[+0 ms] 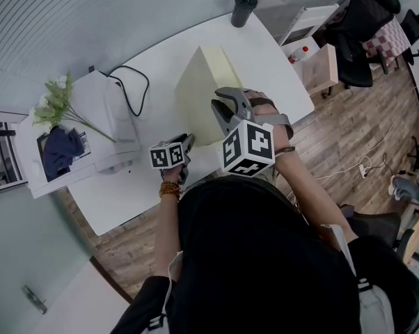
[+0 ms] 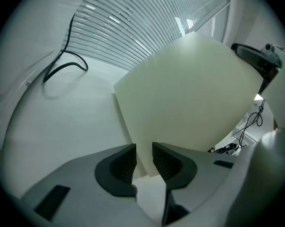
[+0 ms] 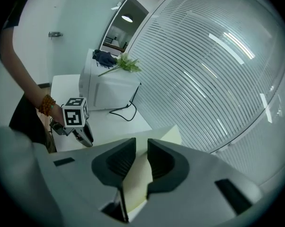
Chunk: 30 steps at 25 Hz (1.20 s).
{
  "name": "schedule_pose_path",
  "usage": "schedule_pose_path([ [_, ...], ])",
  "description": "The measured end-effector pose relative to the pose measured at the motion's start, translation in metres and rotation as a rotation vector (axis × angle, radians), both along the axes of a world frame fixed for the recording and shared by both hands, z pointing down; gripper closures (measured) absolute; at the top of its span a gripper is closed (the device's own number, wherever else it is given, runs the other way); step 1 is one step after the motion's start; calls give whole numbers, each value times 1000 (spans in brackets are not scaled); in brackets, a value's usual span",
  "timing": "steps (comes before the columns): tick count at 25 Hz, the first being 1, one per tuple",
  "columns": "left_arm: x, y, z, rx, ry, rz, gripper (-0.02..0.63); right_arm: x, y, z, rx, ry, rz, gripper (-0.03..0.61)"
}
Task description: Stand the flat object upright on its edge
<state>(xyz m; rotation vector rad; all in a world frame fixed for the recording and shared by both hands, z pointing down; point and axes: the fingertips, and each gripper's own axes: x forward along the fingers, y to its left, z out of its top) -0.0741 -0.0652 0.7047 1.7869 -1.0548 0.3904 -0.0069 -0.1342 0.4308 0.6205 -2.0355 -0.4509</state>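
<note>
A pale yellow flat board [image 1: 201, 92] stands tilted up on the white table [image 1: 119, 197], its lower edge near the table's front. My right gripper [image 1: 223, 108] holds it on its right edge. In the right gripper view the board [image 3: 167, 137] runs edge-on between the pads of the right gripper [image 3: 141, 148], which press on it. My left gripper [image 1: 187, 145] sits at the board's lower left corner. In the left gripper view the board [image 2: 190, 98] faces the camera. Its bottom corner shows in the gap of the left gripper [image 2: 144, 151], whose pads stand apart from it.
A white printer [image 1: 101, 127] with green flowers [image 1: 55, 103] and a dark blue cloth [image 1: 60, 152] stands at the table's left. A black cable [image 1: 134, 89] loops beside it. A black cup [image 1: 243, 8] stands at the far edge. Chairs [image 1: 366, 26] stand on the wooden floor to the right.
</note>
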Motion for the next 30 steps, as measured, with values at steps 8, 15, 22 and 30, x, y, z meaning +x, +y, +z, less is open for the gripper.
schedule_pose_path([
  [8, 19, 4, 8, -12, -27, 73, 495, -29, 18, -6, 43, 12, -67, 518],
  [15, 20, 14, 18, -44, -16, 92, 476, -54, 37, -5, 48, 7, -139, 518],
  [22, -4, 4, -9, 30, 5, 2, 466, -67, 48, -3, 58, 29, -202, 511],
  [30, -5, -3, -109, 417, 71, -22, 466, -43, 38, -68, -79, -463, -236, 505],
])
